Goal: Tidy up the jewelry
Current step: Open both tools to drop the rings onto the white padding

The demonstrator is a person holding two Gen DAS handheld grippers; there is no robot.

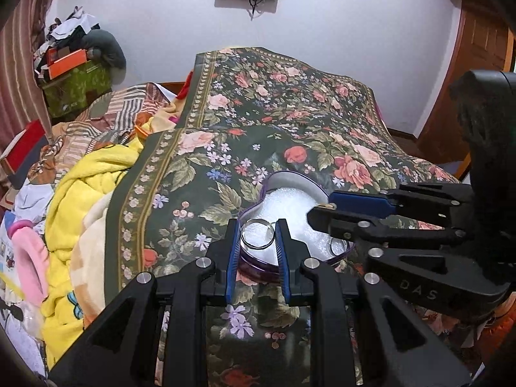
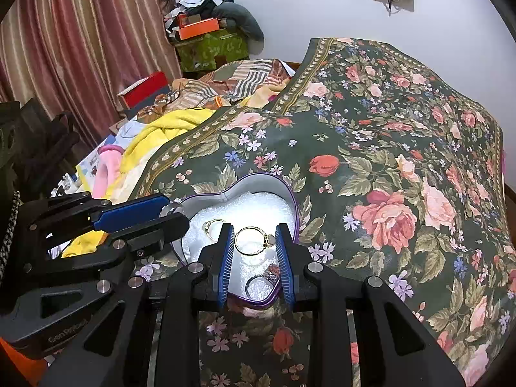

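**Desk:** What are the two tools doing over the bed?

**Me:** My left gripper (image 1: 258,225) is nearly closed, its blue pads pinching a silver ring (image 1: 258,234) from either side, so the band stands upright between them. It hangs over the left lobe of the heart-shaped box (image 2: 258,177), just above the white foam lining (image 2: 251,206). My right gripper (image 2: 254,229) is set just as narrow. It is clamped on a gold ring (image 2: 267,240), whose stone setting lies against the right-hand pad.

**Desk:** And where is the box itself?

**Me:** It is a purple-rimmed tin resting on the floral bedspread (image 2: 387,161), towards the spread's near left edge and beside a heap of yellow fabric (image 2: 180,122). Both grippers tilt down over it, mine on the left reaching in across the rim from the side.

**Desk:** Is anything already inside?

**Me:** A second gold ring (image 2: 209,225) lies flat on the foam near the left wall. A dark ring (image 2: 248,285) sits down at the heart's point, with a small reddish piece (image 2: 274,271) just beside it. I cannot tell what that piece is
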